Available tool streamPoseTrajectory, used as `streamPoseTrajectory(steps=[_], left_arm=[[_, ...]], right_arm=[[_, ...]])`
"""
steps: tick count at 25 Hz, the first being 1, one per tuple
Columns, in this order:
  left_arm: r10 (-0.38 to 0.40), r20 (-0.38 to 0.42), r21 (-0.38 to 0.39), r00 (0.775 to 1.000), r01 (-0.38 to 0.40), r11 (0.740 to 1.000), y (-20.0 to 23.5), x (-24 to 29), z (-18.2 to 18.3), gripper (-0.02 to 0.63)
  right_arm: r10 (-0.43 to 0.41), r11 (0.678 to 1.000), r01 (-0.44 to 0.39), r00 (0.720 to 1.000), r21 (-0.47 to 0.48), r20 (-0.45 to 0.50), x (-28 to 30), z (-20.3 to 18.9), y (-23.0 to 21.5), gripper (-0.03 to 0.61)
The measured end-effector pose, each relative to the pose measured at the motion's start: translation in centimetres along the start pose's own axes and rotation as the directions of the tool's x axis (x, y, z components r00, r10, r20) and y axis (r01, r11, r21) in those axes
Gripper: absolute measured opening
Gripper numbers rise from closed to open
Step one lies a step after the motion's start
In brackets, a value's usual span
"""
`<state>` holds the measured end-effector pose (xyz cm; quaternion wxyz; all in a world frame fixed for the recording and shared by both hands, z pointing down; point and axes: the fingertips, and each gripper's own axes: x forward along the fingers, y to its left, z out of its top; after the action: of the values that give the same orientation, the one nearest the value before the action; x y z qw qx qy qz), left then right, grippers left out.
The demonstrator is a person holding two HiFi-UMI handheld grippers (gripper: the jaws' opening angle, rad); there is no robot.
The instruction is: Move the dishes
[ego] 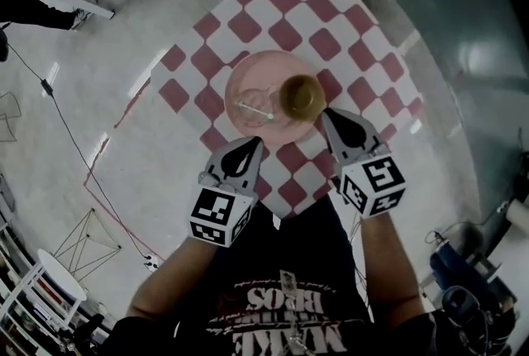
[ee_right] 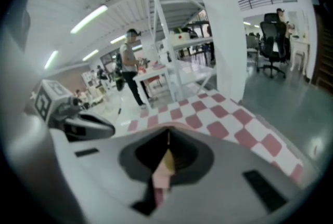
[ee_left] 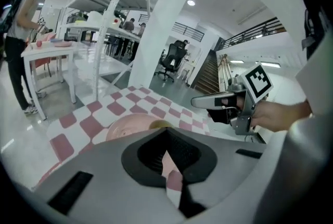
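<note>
A pink plate [ego: 256,86] carries an olive-brown cup [ego: 300,94] and a pale utensil [ego: 254,109], above the red-and-white checked table [ego: 364,57]. My left gripper [ego: 252,141] is shut on the plate's near rim. My right gripper [ego: 327,115] is shut on its right rim, beside the cup. In the left gripper view the plate [ee_left: 125,127] and the cup [ee_left: 158,124] show just past the closed jaws of the left gripper [ee_left: 167,153], and the right gripper [ee_left: 195,102] hangs to the right. The right gripper view shows pink in the slit between that gripper's [ee_right: 167,147] jaws.
A white table [ee_left: 47,49] with a person beside it stands at the left. Beyond the checked table are a white frame, a pillar [ee_left: 166,20] and an office chair [ee_left: 171,59]. On the floor are a white stool [ego: 50,280] and a cable [ego: 74,148].
</note>
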<state>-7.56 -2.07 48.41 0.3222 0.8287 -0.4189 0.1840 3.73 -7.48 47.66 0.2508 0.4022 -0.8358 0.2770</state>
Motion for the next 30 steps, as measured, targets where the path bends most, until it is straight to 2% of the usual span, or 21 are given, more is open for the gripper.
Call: streamPoseTrajectory(steps=[4, 6, 8, 10, 12, 14, 16, 19, 23, 27, 30], left_arm=[[-0.060, 0.131, 0.159, 0.990, 0.039, 0.987, -2.3, -1.3, 5.6, 0.026], [-0.096, 0.193, 0.165, 0.977, 0.064, 0.984, -3.5, -2.2, 8.0, 0.026], [-0.165, 0.254, 0.149, 0.953, 0.130, 0.980, -5.3, -3.7, 10.1, 0.026], [-0.234, 0.304, 0.181, 0.924, 0.185, 0.966, -7.0, -5.3, 12.2, 0.026], [-0.262, 0.329, 0.230, 0.907, 0.192, 0.954, -8.1, -6.6, 14.1, 0.026], [-0.246, 0.340, 0.256, 0.908, 0.163, 0.953, -8.5, -7.6, 15.5, 0.026], [-0.200, 0.368, 0.254, 0.908, 0.109, 0.961, -8.3, -8.3, 17.0, 0.026], [-0.135, 0.425, 0.230, 0.895, 0.037, 0.972, -8.0, -9.4, 19.0, 0.026], [-0.142, 0.468, 0.238, 0.872, 0.030, 0.971, -8.9, -10.6, 20.3, 0.025], [-0.097, 0.477, 0.236, 0.873, -0.022, 0.972, -8.8, -11.8, 20.0, 0.026], [-0.101, 0.486, 0.225, 0.868, -0.012, 0.974, -8.8, -12.2, 20.2, 0.026]], right_arm=[[0.070, 0.997, -0.071, 0.983, 0.002, 0.169, -3.4, 4.3, 2.7, 0.034], [0.102, 0.995, -0.095, 0.969, -0.040, 0.227, -5.4, 6.5, 3.9, 0.034], [0.137, 0.987, -0.107, 0.953, -0.121, 0.270, -7.6, 8.6, 5.5, 0.034], [0.158, 0.968, -0.085, 0.937, -0.237, 0.311, -9.5, 10.7, 7.3, 0.034], [0.165, 0.941, -0.048, 0.929, -0.335, 0.331, -11.1, 12.3, 8.9, 0.034], [0.154, 0.929, -0.019, 0.928, -0.369, 0.340, -12.3, 12.9, 10.0, 0.034], [0.130, 0.938, 0.007, 0.919, -0.346, 0.372, -13.6, 13.6, 10.5, 0.034], [0.086, 0.965, 0.030, 0.903, -0.262, 0.421, -15.4, 14.3, 10.4, 0.034], [0.059, 0.985, 0.019, 0.894, -0.170, 0.445, -16.9, 14.8, 9.7, 0.034], [0.044, 0.992, 0.018, 0.887, -0.128, 0.460, -18.1, 15.1, 9.4, 0.034], [0.030, 0.991, 0.036, 0.882, -0.130, 0.471, -18.7, 15.5, 9.6, 0.034]])
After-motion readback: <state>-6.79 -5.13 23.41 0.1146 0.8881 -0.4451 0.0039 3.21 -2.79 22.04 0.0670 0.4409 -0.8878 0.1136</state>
